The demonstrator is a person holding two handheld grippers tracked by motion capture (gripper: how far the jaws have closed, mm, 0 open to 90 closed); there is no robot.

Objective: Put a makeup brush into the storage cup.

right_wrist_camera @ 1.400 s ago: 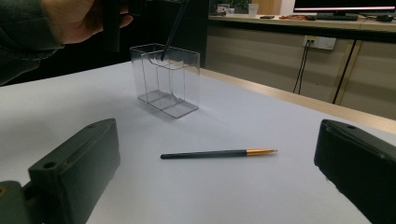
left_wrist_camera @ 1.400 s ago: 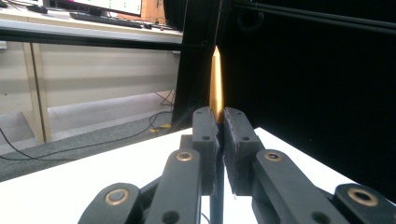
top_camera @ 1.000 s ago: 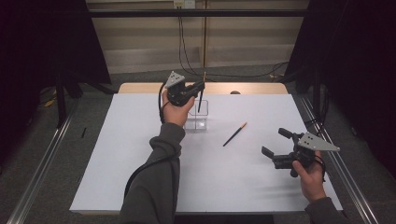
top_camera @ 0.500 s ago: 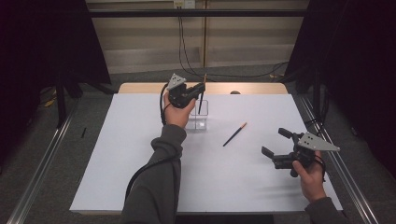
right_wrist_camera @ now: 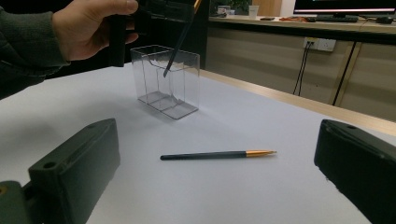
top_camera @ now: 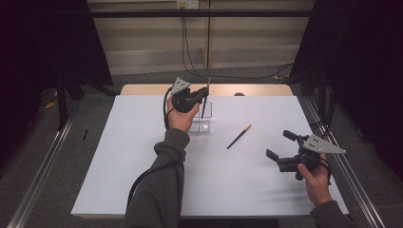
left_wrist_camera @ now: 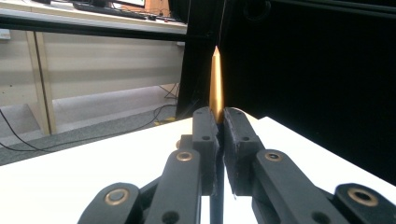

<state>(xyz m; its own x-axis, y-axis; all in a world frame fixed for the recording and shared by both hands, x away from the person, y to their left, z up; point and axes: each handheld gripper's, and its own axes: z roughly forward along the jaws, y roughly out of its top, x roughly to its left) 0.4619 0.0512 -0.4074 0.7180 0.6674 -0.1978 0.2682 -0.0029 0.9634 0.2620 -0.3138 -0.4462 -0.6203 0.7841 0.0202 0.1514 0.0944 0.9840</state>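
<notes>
My left gripper [top_camera: 203,93] is shut on a pen [top_camera: 204,108] and holds it nearly upright over a clear plastic box [top_camera: 205,124] at the back middle of the table. The pen's gold end [left_wrist_camera: 215,79] sticks up past the closed jaws, and its dark tip [right_wrist_camera: 165,73] dips into the open top of the box [right_wrist_camera: 180,100]. A second dark pen with a gold end [top_camera: 239,136] lies flat on the white tabletop, right of the box. My right gripper [top_camera: 281,148] stands open low over the table near the right edge. In the right gripper view that pen [right_wrist_camera: 210,155] lies just ahead of the open gripper [right_wrist_camera: 217,140].
The white table sheet [top_camera: 119,166] covers a wooden top whose far edge [top_camera: 256,89] shows behind the box. Metal rails [top_camera: 43,161] run along both sides. Cables hang at the back wall. The person's left sleeve [top_camera: 159,190] reaches across the middle of the table.
</notes>
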